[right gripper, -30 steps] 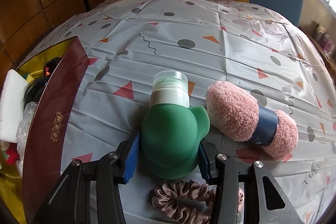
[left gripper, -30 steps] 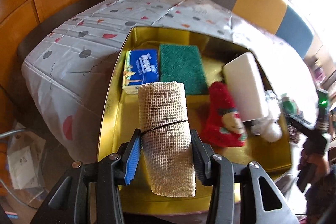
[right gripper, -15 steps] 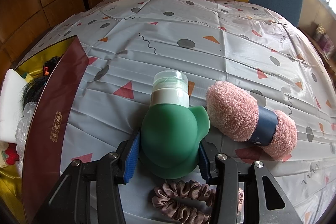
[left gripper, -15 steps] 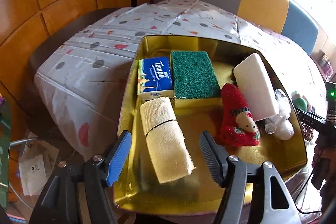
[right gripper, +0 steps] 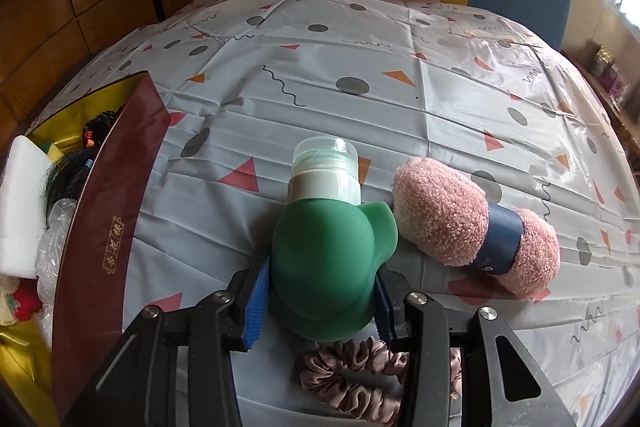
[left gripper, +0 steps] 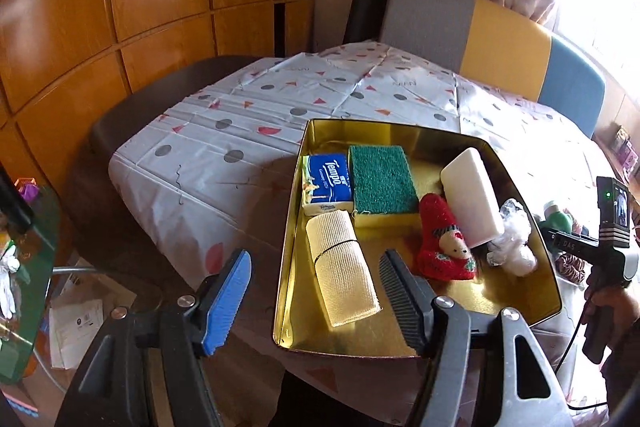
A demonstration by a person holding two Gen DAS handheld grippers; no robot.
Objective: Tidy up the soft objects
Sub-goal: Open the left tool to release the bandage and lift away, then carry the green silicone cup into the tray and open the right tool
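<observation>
Beige rolled mesh cloth (left gripper: 342,267) now released in gold tin tray (left gripper: 520,319), our left gripper (left gripper: 316,291) jaws apart and backing off; right gripper (right gripper: 318,301) stays clamped on green silicone bottle (right gripper: 328,259), which we bin next.

"Tempo" stands on the blue tissue pack (left gripper: 327,183).

i see bare tin floor (left gripper: 460,307) near the front; bandage roll (left gripper: 342,275) and red sock (left gripper: 442,247) flank it.

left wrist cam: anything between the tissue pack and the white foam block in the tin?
Yes. The green scouring sponge lies between the tissue pack and the white foam block, seen in the left wrist view.
</observation>
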